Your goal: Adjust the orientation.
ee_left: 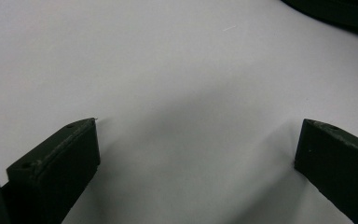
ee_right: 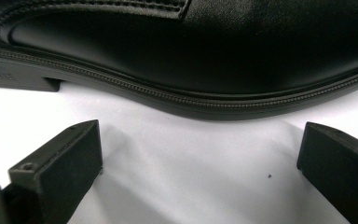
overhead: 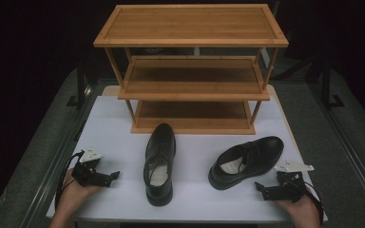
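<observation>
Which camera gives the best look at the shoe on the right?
The high view: the whole right shoe shows, angled on the white table. The right gripper view shows its sole edge and side close up.

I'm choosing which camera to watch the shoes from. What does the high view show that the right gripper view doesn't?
High view alone: the three-tier wooden shoe rack, the left shoe, both hands, the left gripper.
Right gripper view alone: the welt stitching and heel step along the right shoe's sole, close up.
Both: the right shoe, the white tabletop, the right gripper, jaws apart.
</observation>
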